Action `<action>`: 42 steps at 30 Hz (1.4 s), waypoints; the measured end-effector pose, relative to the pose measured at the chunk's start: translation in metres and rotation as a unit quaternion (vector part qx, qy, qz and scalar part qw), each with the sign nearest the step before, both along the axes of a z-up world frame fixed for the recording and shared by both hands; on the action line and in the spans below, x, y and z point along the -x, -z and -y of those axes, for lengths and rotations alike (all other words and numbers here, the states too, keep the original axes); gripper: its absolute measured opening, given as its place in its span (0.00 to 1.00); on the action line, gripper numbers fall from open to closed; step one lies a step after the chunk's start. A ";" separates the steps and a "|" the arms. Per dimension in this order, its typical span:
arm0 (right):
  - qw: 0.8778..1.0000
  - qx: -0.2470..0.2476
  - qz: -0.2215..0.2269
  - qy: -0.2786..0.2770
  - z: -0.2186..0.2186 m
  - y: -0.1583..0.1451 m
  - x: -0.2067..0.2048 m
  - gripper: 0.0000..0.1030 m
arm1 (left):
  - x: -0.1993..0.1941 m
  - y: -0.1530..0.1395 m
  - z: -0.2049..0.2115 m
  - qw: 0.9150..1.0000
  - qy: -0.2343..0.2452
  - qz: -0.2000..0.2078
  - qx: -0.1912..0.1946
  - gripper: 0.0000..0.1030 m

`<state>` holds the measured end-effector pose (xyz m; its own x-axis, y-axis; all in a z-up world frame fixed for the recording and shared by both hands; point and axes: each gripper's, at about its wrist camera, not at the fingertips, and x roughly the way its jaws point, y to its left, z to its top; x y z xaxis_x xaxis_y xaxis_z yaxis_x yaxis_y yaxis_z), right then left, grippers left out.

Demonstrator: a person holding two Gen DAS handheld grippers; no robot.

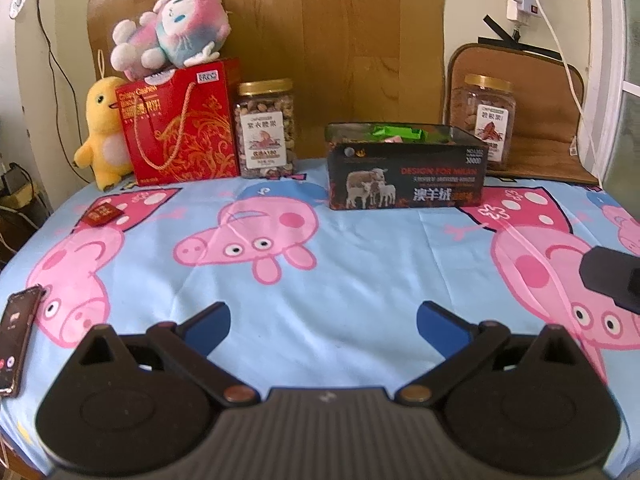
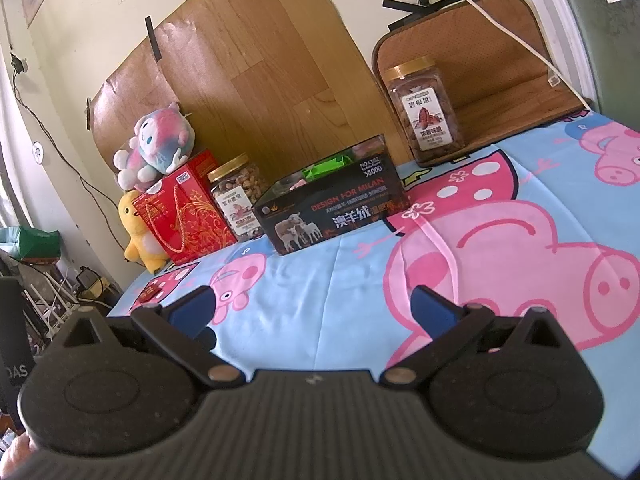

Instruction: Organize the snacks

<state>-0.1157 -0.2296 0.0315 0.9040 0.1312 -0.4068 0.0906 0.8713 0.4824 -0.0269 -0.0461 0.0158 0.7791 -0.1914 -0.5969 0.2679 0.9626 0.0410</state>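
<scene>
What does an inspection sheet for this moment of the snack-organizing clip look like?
Surface: table under a blue cartoon-pig cloth.
Job's things: open black box with green packets inside; nut jar beside the red gift bag; second jar on a brown mat; small red packet on the cloth.
Clutter: phone at the left edge; yellow plush; pink-blue plush on the bag.
Grippers: left tongs and right tongs both open, empty.
Cables: white cord from wall power strip.
Surroundings: wood-pattern sheet taped to the wall.

Soft, even daylight, brighter at the right edge; mild blur throughout, fisheye bending at the borders.
</scene>
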 end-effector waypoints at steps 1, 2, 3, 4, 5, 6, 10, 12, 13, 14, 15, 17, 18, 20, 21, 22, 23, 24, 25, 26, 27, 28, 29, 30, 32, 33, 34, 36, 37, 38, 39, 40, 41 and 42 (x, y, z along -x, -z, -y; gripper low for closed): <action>1.000 0.000 0.000 0.000 0.000 0.000 0.000 1.00 | 0.000 0.001 0.000 1.000 0.002 -0.003 0.000 1.00; 1.000 -0.001 0.000 0.001 0.001 0.000 0.001 1.00 | 0.000 0.001 0.001 1.000 0.003 -0.004 0.000 1.00; 1.000 -0.002 0.000 0.001 0.001 0.001 0.001 1.00 | 0.000 0.002 0.001 1.000 0.004 -0.005 -0.001 1.00; 1.000 -0.002 0.000 0.000 0.001 0.001 0.000 1.00 | 0.000 0.002 0.002 1.000 0.004 -0.005 -0.001 1.00; 1.000 -0.002 0.000 0.000 0.001 0.001 0.001 1.00 | 0.000 0.003 0.002 1.000 0.005 -0.006 -0.002 1.00; 1.000 -0.001 0.000 0.000 0.001 0.000 0.001 1.00 | 0.000 0.003 0.002 1.000 0.005 -0.006 -0.002 1.00; 1.000 -0.002 0.000 0.000 0.001 0.001 0.001 1.00 | 0.000 0.004 0.003 1.000 0.005 -0.009 -0.003 1.00; 1.000 -0.002 -0.001 0.000 0.001 0.001 0.001 1.00 | 0.000 0.005 0.003 1.000 0.005 -0.013 -0.003 1.00; 1.000 -0.003 -0.001 0.000 0.001 0.001 0.002 1.00 | 0.000 0.005 0.003 1.000 0.005 -0.015 -0.003 1.00; 1.000 -0.003 -0.001 0.000 0.001 0.001 0.002 1.00 | 0.000 0.006 0.003 1.000 0.005 -0.016 -0.003 1.00; 1.000 -0.003 -0.001 0.000 0.001 0.001 0.002 1.00 | 0.000 0.006 0.003 1.000 0.004 -0.016 -0.003 1.00; 1.000 -0.004 -0.001 0.001 0.001 0.002 0.002 1.00 | 0.000 0.007 0.003 1.000 0.004 -0.020 -0.004 1.00; 1.000 -0.004 -0.001 0.001 0.001 0.002 0.003 1.00 | -0.001 0.007 0.003 1.000 0.004 -0.022 -0.004 1.00; 1.000 -0.004 0.000 0.002 0.000 0.002 0.004 1.00 | -0.001 0.007 0.002 1.000 0.003 -0.024 -0.002 1.00; 1.000 -0.004 0.000 0.001 0.000 0.002 0.004 1.00 | -0.001 0.008 0.002 1.000 0.002 -0.025 -0.003 1.00; 1.000 -0.004 0.000 0.001 0.000 0.002 0.004 1.00 | -0.002 0.008 0.002 1.000 0.002 -0.026 -0.004 1.00; 1.000 -0.004 -0.001 0.001 0.000 0.002 0.004 1.00 | -0.002 0.008 0.002 1.000 0.002 -0.027 -0.003 1.00; 1.000 -0.004 -0.001 0.002 0.000 0.002 0.004 1.00 | -0.002 0.008 0.002 1.000 0.002 -0.028 -0.003 1.00; 1.000 -0.003 -0.001 0.002 0.000 0.002 0.004 1.00 | -0.002 0.008 0.002 1.000 0.002 -0.028 -0.003 1.00; 1.000 -0.003 -0.002 0.003 0.000 0.002 0.003 1.00 | -0.002 0.009 0.002 1.000 0.002 -0.029 -0.004 1.00; 1.000 -0.003 -0.002 0.003 0.000 0.002 0.003 1.00 | -0.002 0.009 0.002 1.000 0.002 -0.031 -0.005 1.00; 1.000 -0.004 -0.002 0.003 0.000 0.002 0.003 1.00 | -0.002 0.009 0.002 0.999 0.003 -0.033 -0.005 1.00; 1.000 -0.004 -0.002 0.003 0.001 0.002 0.003 1.00 | -0.002 0.009 0.002 0.999 0.003 -0.035 -0.004 1.00; 1.000 -0.004 -0.002 0.003 0.001 0.002 0.003 1.00 | -0.002 0.010 0.001 0.999 0.002 -0.036 -0.004 1.00; 1.000 -0.003 -0.003 0.004 0.001 0.002 0.003 1.00 | -0.003 0.010 0.001 0.999 0.001 -0.039 -0.004 1.00; 1.000 -0.002 -0.003 0.004 0.000 0.002 0.003 1.00 | -0.003 0.010 0.001 0.999 0.001 -0.041 -0.004 1.00; 1.000 -0.002 -0.004 0.005 0.000 0.002 0.003 1.00 | -0.003 0.011 0.001 0.999 0.001 -0.043 -0.003 1.00; 1.000 -0.002 -0.004 0.005 0.000 0.003 0.003 1.00 | -0.003 0.011 0.001 0.999 0.001 -0.044 -0.003 1.00; 1.000 -0.002 -0.004 0.005 0.000 0.003 0.003 1.00 | -0.003 0.011 0.001 0.999 0.001 -0.044 -0.004 1.00; 1.000 -0.002 -0.004 0.005 0.000 0.003 0.003 1.00 | -0.003 0.011 0.001 0.999 0.002 -0.045 -0.004 1.00; 1.000 -0.002 -0.004 0.005 0.000 0.003 0.003 1.00 | -0.003 0.012 0.002 0.999 0.003 -0.045 -0.004 1.00; 1.000 -0.003 -0.004 0.005 0.000 0.003 0.003 1.00 | -0.003 0.012 0.002 0.999 0.004 -0.046 -0.004 1.00; 1.000 -0.002 -0.004 0.005 0.000 0.003 0.003 1.00 | -0.003 0.011 0.002 0.999 0.006 -0.046 -0.003 1.00; 1.000 -0.002 -0.004 0.005 0.000 0.003 0.003 1.00 | -0.003 0.011 0.002 0.999 0.008 -0.047 -0.002 1.00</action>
<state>-0.1189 -0.2294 0.0289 0.9019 0.1240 -0.4138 0.1030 0.8686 0.4848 -0.0240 -0.0479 0.0047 0.7170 -0.2004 -0.6676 0.2860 0.9580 0.0196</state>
